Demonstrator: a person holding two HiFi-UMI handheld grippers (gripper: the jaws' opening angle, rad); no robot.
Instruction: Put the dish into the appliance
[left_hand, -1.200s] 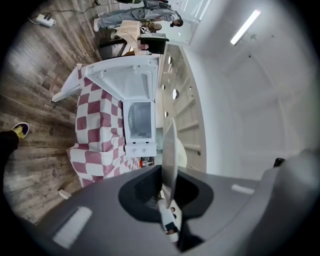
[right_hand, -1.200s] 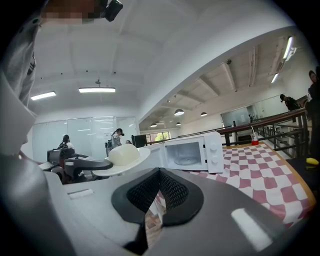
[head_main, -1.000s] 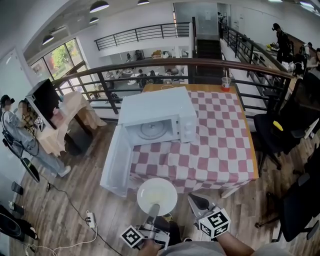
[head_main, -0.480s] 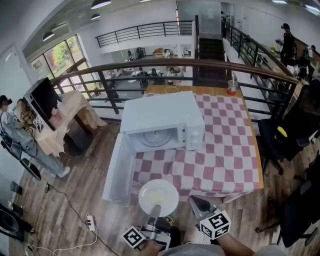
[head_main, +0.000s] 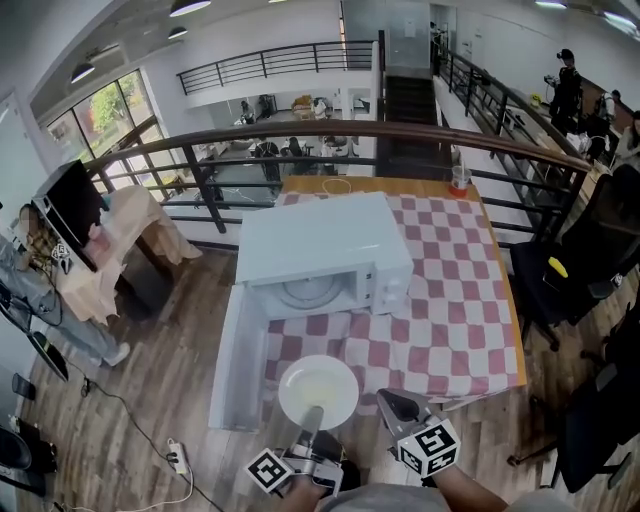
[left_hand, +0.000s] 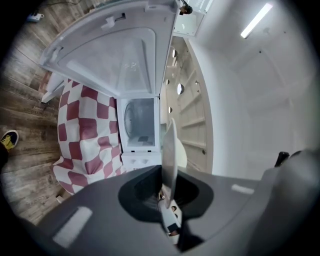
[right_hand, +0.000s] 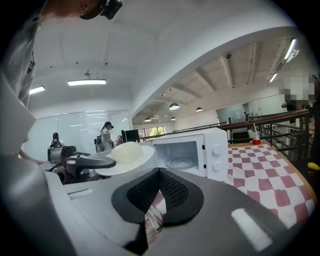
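A white plate (head_main: 318, 391) is held level in front of the table, with my left gripper (head_main: 310, 420) shut on its near rim. The left gripper view shows the plate (left_hand: 170, 150) edge-on between the jaws. The white microwave (head_main: 325, 250) stands on the checked table (head_main: 450, 320). Its door (head_main: 238, 350) hangs wide open to the left, and the glass turntable (head_main: 305, 290) shows inside. The plate is in front of the cavity and below it, outside the microwave. My right gripper (head_main: 395, 405) hovers just right of the plate, shut and empty. The right gripper view shows the plate (right_hand: 127, 156) and the open microwave (right_hand: 192, 152).
A cup with a straw (head_main: 459, 180) stands at the table's far end. A black chair (head_main: 560, 270) is at the right and a dark railing (head_main: 400, 135) runs behind the table. A power strip (head_main: 175, 455) lies on the wooden floor at the left.
The view has drawn slightly closer to the table and microwave. The plate stays held in the left gripper, and the right gripper keeps its place beside it.
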